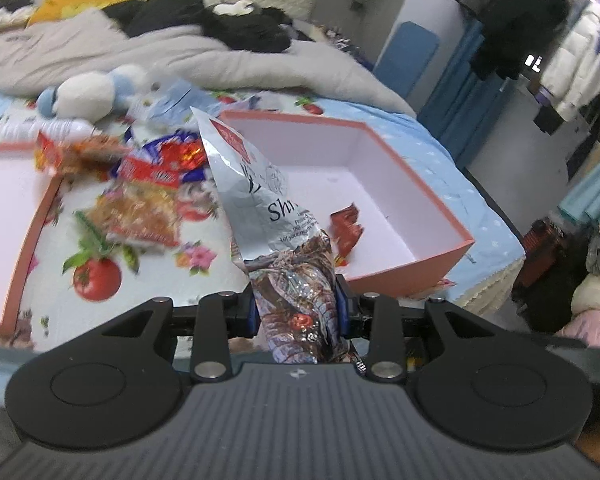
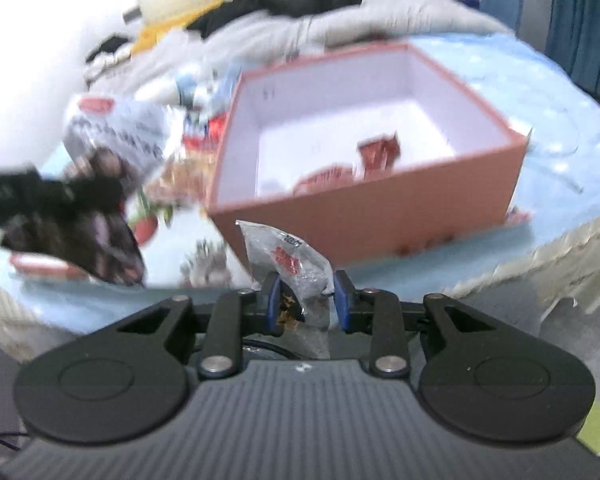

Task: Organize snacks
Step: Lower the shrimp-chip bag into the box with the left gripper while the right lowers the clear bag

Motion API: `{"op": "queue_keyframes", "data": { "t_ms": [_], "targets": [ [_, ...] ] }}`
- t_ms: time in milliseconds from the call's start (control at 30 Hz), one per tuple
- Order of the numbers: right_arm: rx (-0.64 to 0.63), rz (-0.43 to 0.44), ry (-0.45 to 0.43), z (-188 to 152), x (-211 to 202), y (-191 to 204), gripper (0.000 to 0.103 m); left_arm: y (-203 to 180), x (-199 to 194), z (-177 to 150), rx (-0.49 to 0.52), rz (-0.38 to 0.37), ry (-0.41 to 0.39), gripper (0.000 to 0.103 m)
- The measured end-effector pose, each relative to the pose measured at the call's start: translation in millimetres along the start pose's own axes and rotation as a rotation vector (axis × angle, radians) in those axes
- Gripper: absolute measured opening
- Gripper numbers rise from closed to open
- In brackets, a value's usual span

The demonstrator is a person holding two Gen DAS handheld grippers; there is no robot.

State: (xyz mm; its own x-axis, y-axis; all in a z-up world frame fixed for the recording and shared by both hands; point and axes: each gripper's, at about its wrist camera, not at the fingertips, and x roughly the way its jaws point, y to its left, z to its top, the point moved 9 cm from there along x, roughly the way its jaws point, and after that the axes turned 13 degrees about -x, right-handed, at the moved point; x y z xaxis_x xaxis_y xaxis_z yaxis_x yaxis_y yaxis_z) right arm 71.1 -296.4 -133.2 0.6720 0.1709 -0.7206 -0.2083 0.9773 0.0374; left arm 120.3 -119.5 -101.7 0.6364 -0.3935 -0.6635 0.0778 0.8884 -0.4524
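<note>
My left gripper point(image 1: 298, 308) is shut on a tall silver shrimp-snack bag point(image 1: 268, 204) that stands up in front of the open pink box point(image 1: 436, 200). A red packet point(image 1: 346, 230) lies inside the box. My right gripper point(image 2: 305, 300) is shut on a small clear snack packet point(image 2: 296, 268), just in front of the same pink box point(image 2: 380, 216), which holds red packets point(image 2: 380, 152). The left gripper with its silver bag point(image 2: 112, 128) shows blurred at the left of the right wrist view. Several loose snacks point(image 1: 148, 184) lie on the bed left of the box.
A second pink box or lid point(image 1: 8, 216) lies at the left. A plush toy point(image 1: 88, 92), a plastic bottle point(image 1: 44, 128), a grey duvet point(image 1: 220, 64) and dark clothes lie behind. The bed edge point(image 1: 492, 280) drops off at the right.
</note>
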Motion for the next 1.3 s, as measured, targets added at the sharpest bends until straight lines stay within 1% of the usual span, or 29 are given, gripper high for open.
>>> {"op": "queue_keyframes", "data": {
  "t_ms": [167,267,367,467,533,633,767,967,1067,1100,1133,1167,1233,1300],
  "targets": [
    [-0.015,-0.034,-0.081,34,-12,-12,0.031,-26,9,17,0.012,-0.046,-0.003,0.039],
    [-0.012,-0.046,-0.117,53,-9,-26,0.031,-38,23,30,0.026,-0.061,-0.001,0.039],
    [-0.012,-0.051,-0.143,68,3,-39,0.031,-49,41,42,0.033,-0.08,0.003,0.039],
    [-0.026,-0.044,-0.161,83,19,-51,0.031,-61,66,55,0.064,-0.075,-0.005,0.039],
    [-0.04,-0.05,-0.162,89,31,-59,0.031,-67,86,63,0.069,-0.075,0.004,0.039],
    [-0.016,-0.05,-0.154,94,50,-75,0.031,-73,116,70,0.087,-0.071,0.024,0.039],
    [-0.003,-0.062,-0.126,89,77,-96,0.031,-77,157,69,0.097,-0.051,0.063,0.039],
    [0.026,-0.068,-0.093,81,106,-115,0.032,-74,200,75,0.107,-0.03,0.098,0.04],
    [0.056,-0.061,-0.075,76,114,-117,0.035,-72,208,77,0.11,-0.012,0.104,0.041],
    [0.062,-0.058,-0.075,76,116,-116,0.04,-70,210,77,0.11,-0.008,0.111,0.044],
    [0.062,-0.05,-0.077,76,116,-114,0.041,-69,210,77,0.107,-0.007,0.114,0.05],
    [0.056,-0.048,-0.08,76,116,-112,0.041,-66,210,77,0.096,-0.005,0.12,0.055],
    [0.047,-0.04,-0.079,75,116,-107,0.042,-60,208,76,0.07,-0.007,0.131,0.055],
    [0.05,-0.033,-0.083,76,113,-104,0.045,-56,201,77,0.075,-0.003,0.117,0.055]
  ]
}}
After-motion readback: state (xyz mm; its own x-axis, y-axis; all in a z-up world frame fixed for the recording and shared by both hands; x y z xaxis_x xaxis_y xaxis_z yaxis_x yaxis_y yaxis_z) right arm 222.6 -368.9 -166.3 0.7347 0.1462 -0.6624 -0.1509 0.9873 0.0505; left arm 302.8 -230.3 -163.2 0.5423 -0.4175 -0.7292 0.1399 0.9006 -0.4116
